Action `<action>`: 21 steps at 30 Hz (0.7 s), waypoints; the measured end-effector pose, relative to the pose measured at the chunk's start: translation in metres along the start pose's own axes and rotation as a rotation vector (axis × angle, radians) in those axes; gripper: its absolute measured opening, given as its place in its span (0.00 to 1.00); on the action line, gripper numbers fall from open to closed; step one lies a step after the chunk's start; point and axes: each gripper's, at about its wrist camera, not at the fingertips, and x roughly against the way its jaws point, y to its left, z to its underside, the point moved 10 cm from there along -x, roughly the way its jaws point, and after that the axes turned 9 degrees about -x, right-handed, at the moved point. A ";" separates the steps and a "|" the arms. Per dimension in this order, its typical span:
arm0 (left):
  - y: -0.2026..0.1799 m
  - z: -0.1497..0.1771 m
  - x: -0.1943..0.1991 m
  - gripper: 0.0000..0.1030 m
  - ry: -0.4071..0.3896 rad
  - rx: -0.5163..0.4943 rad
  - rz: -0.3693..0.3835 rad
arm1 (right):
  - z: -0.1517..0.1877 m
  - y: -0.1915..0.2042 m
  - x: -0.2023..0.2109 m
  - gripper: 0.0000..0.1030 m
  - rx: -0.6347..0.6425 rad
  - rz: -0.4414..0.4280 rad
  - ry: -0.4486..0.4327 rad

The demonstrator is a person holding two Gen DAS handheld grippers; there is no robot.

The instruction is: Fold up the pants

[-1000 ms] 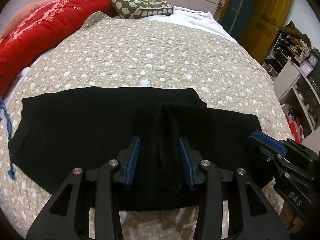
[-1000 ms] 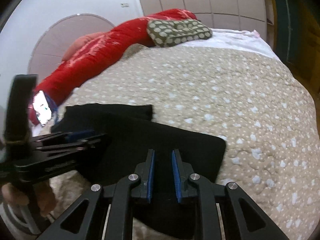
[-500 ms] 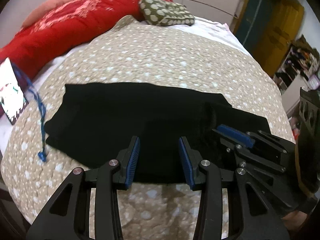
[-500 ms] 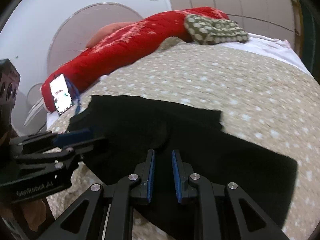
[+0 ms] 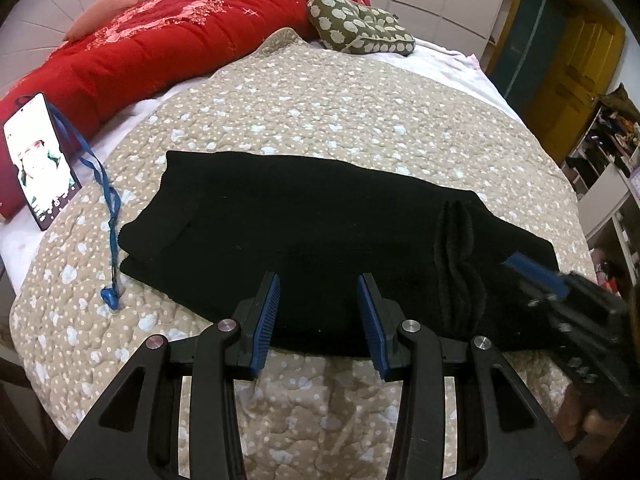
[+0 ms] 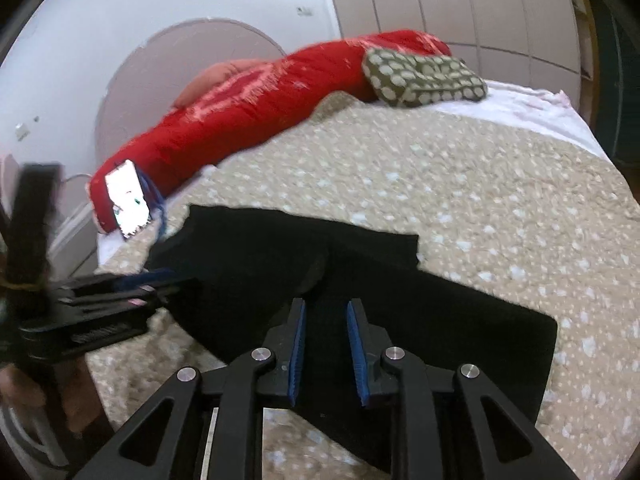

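**Two tongs poised at the near edge of the black pants**

Two sets of tongs hang over the near long edge of the black pants point(image 5: 320, 232), which lie flat on the spotted beige quilt point(image 5: 340, 112) of the bed. The garment's long axis runs crosswise to both tongs, from a doubled end at the left to a squared end at the right, with a bunched ridge point(image 5: 456, 264) standing up toward the right end. The left tongs point(image 5: 318, 320) stand moderately wide with nothing between the pads, their tips over the near hem about midway along. The right tongs point(image 6: 326, 346) sit narrower, their jaws opening, dark cloth showing behind the gap but no pad visibly pressing on it. Judging from this, the right tongs are nearer the ridge and the right end, the left tongs nearer the middle and the doubled end. The next fold likely carries one end along the long axis over the other, so each set needs a hem corner first
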 end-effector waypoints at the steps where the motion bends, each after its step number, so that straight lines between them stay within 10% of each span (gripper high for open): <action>1: 0.000 0.000 0.001 0.38 -0.002 -0.001 -0.002 | 0.002 -0.001 -0.004 0.19 -0.006 0.004 0.011; 21: 0.011 0.006 0.009 0.54 0.002 0.058 0.000 | -0.005 0.013 -0.021 0.23 -0.032 -0.028 0.017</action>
